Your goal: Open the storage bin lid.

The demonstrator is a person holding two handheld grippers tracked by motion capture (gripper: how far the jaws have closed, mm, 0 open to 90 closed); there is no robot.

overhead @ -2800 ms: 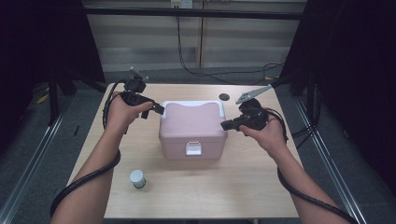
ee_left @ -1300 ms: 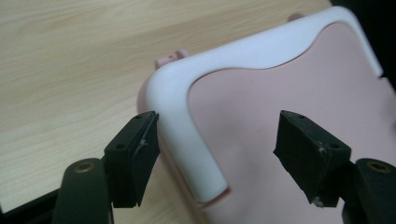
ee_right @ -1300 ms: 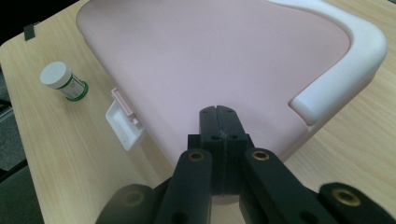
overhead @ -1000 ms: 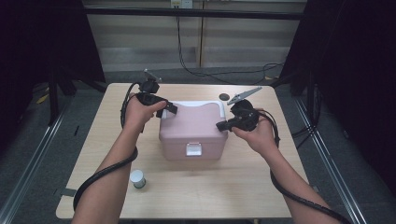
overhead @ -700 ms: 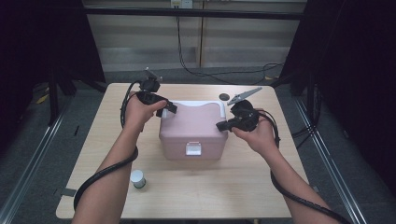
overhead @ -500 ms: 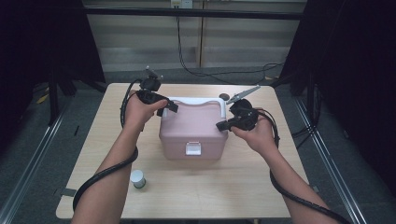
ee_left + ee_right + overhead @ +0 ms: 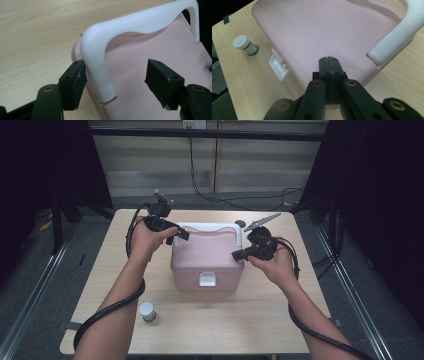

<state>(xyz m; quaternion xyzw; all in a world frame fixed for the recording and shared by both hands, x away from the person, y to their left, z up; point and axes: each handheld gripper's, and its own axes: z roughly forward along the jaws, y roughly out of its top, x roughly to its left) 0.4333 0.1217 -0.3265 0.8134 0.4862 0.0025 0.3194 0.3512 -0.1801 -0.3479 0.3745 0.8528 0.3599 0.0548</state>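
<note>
White latch (image 7: 279, 67) hangs open in the right gripper view

A light wooden bench (image 7: 100, 270) with a pale grain is set on a grey floor (image 7: 30, 285). Metal rails (image 7: 35, 292) are laid along the floor at both sides of it. Behind the bench a pale panelled wall (image 7: 150, 165) is seen, with a black cable (image 7: 192, 170) hung down it and trailed across the floor. Dark curtains (image 7: 45, 160) are hung at left and right. The scene is evenly lit from above.
</note>
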